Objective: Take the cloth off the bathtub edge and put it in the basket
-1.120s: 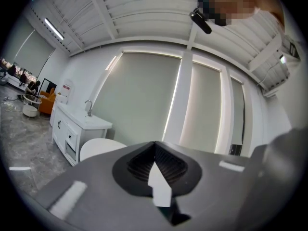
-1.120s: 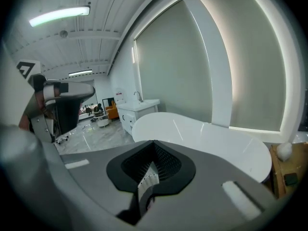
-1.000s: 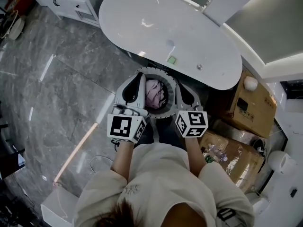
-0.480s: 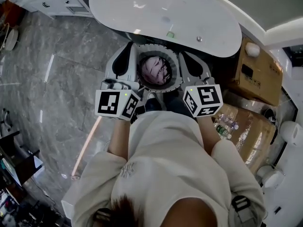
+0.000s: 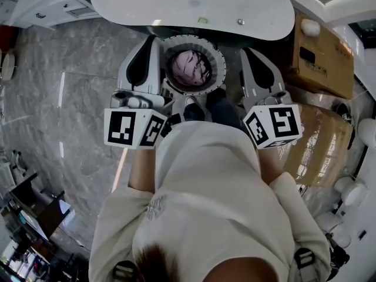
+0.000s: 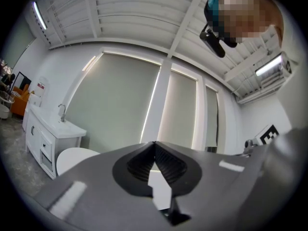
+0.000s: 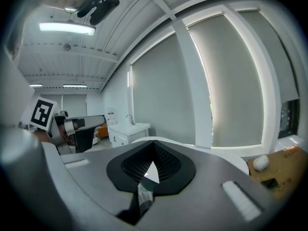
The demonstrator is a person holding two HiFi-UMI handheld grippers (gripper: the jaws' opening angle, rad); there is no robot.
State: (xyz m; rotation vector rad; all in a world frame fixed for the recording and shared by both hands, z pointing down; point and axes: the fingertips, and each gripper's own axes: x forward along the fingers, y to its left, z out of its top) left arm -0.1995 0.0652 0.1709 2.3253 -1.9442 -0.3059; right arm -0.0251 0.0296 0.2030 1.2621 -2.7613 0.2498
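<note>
The pink cloth [image 5: 191, 68] lies crumpled inside the round ribbed basket [image 5: 216, 56], which stands on the floor just below the white bathtub [image 5: 194, 2]. My left gripper [image 5: 150, 40] hangs beside the basket's left rim, shut and empty. My right gripper [image 5: 245, 51] is off the basket's right rim, also shut with nothing in it. In the left gripper view the jaw tips [image 6: 154, 143] meet, pointing level at the window wall. In the right gripper view the tips [image 7: 154, 141] meet too. Neither gripper touches the cloth.
A small green thing [image 5: 202, 20] and a chrome knob [image 5: 240, 22] sit on the tub's near edge. Cardboard boxes [image 5: 323, 46] stand to the right. A white vanity cabinet [image 5: 53, 10] is at the upper left, on the grey marble floor [image 5: 70, 98].
Both grippers have risen and spread apart, away from the basket's mouth. The cloth stays in the basket. The head view has shifted, so the tub sits higher in the picture.
</note>
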